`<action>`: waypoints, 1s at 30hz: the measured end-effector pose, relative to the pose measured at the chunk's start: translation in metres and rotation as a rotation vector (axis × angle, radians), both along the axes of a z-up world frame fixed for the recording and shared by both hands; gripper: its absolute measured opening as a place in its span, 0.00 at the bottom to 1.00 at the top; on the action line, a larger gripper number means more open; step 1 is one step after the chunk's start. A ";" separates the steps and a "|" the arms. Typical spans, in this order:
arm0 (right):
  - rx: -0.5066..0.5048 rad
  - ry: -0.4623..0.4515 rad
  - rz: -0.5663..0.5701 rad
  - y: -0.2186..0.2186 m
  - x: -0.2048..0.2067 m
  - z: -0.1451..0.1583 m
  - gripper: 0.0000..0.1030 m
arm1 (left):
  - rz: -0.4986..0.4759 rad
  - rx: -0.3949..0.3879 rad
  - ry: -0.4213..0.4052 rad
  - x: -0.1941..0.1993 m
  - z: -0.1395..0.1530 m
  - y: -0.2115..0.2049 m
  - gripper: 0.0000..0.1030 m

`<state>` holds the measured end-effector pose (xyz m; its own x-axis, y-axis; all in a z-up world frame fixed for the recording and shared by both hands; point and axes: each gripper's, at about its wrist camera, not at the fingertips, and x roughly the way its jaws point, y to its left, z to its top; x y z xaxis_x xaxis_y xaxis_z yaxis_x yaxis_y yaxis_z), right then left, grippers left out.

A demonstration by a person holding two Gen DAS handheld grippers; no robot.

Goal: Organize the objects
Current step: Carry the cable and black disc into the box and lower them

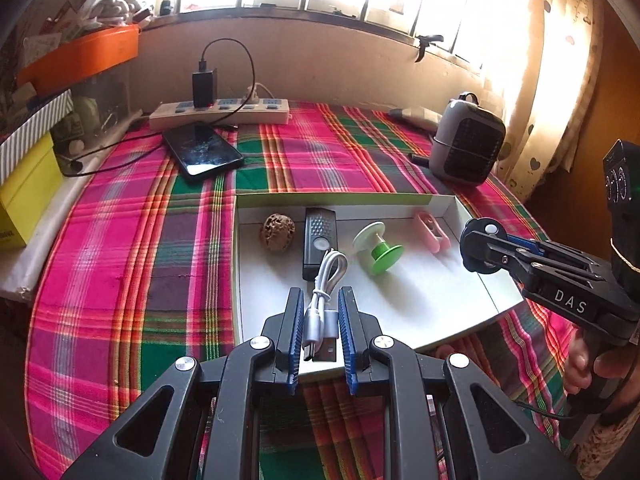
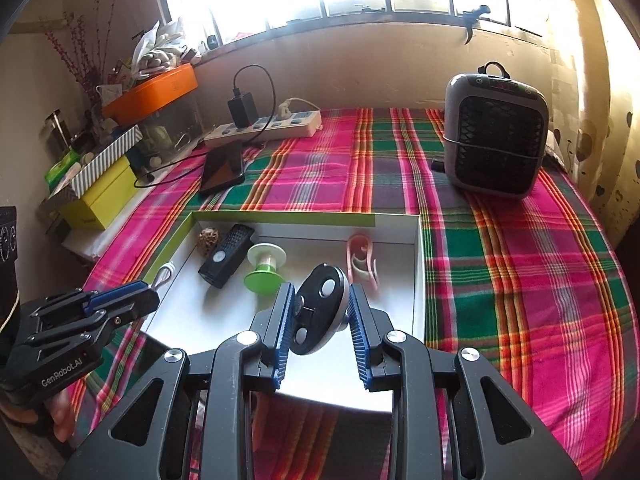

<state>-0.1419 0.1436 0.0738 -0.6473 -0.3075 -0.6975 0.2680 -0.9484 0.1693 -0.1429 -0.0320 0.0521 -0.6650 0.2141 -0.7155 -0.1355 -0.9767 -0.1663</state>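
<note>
Nearest, the left gripper (image 1: 319, 330) is clamped on a coiled white cable (image 1: 324, 300), its plugs between the pads and its loop sticking out forward, just over the near edge of the tray (image 1: 440, 200). The cable looks light and floppy; held by the stiff plug end it should not slip, though the loop will dangle and may snag. The right gripper (image 2: 320, 320) is closed on a black disc (image 2: 322, 308), gripped across its edges above the tray's near right part. It seems rigid and smooth, perhaps a small mount, though the fisheye view leaves that unsure; a grip across its flat faces would be safer than one on the rim.

Farther in, the shallow white tray on the plaid desk holds four things along its far wall: a brown nut (image 1: 277, 232) by the far left corner, then a black stick (image 1: 319, 240), a green-and-white spool (image 1: 377, 249), and a pink clip (image 1: 432, 232) toward the far right corner.
</note>
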 end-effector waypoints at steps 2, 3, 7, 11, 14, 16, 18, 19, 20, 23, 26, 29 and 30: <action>0.009 -0.002 0.006 -0.002 -0.007 -0.001 0.27 | 0.007 -0.002 -0.004 -0.003 -0.002 -0.001 0.15; 0.011 -0.003 0.010 -0.003 -0.011 -0.001 0.28 | 0.008 -0.001 -0.009 -0.005 -0.004 -0.001 0.15; 0.031 -0.012 0.027 -0.011 -0.025 -0.004 0.28 | 0.024 -0.002 -0.020 -0.012 -0.008 -0.002 0.15; 0.049 -0.033 0.040 -0.016 -0.040 -0.010 0.28 | 0.046 0.001 -0.041 -0.018 -0.014 -0.004 0.15; 0.034 -0.062 0.049 -0.018 -0.051 -0.015 0.28 | 0.056 -0.004 -0.038 -0.022 -0.015 -0.005 0.15; 0.042 -0.075 0.054 -0.021 -0.056 -0.018 0.28 | 0.059 -0.008 -0.045 -0.025 -0.017 -0.005 0.15; 0.050 -0.088 0.060 -0.023 -0.060 -0.021 0.28 | 0.066 -0.014 -0.049 -0.027 -0.019 -0.006 0.15; 0.051 -0.093 0.063 -0.023 -0.062 -0.022 0.28 | 0.072 -0.014 -0.053 -0.029 -0.020 -0.007 0.15; 0.052 -0.097 0.066 -0.024 -0.063 -0.023 0.28 | 0.079 -0.012 -0.059 -0.031 -0.022 -0.008 0.15; 0.060 -0.107 0.062 -0.025 -0.068 -0.026 0.28 | 0.083 -0.015 -0.062 -0.033 -0.024 -0.008 0.15; 0.065 -0.115 0.066 -0.026 -0.071 -0.030 0.28 | 0.083 -0.019 -0.062 -0.036 -0.025 -0.008 0.15; 0.068 -0.124 0.068 -0.027 -0.073 -0.034 0.28 | 0.086 -0.038 -0.053 -0.037 -0.024 -0.006 0.15; 0.067 -0.127 0.070 -0.027 -0.073 -0.035 0.28 | 0.084 -0.045 -0.050 -0.037 -0.024 -0.005 0.15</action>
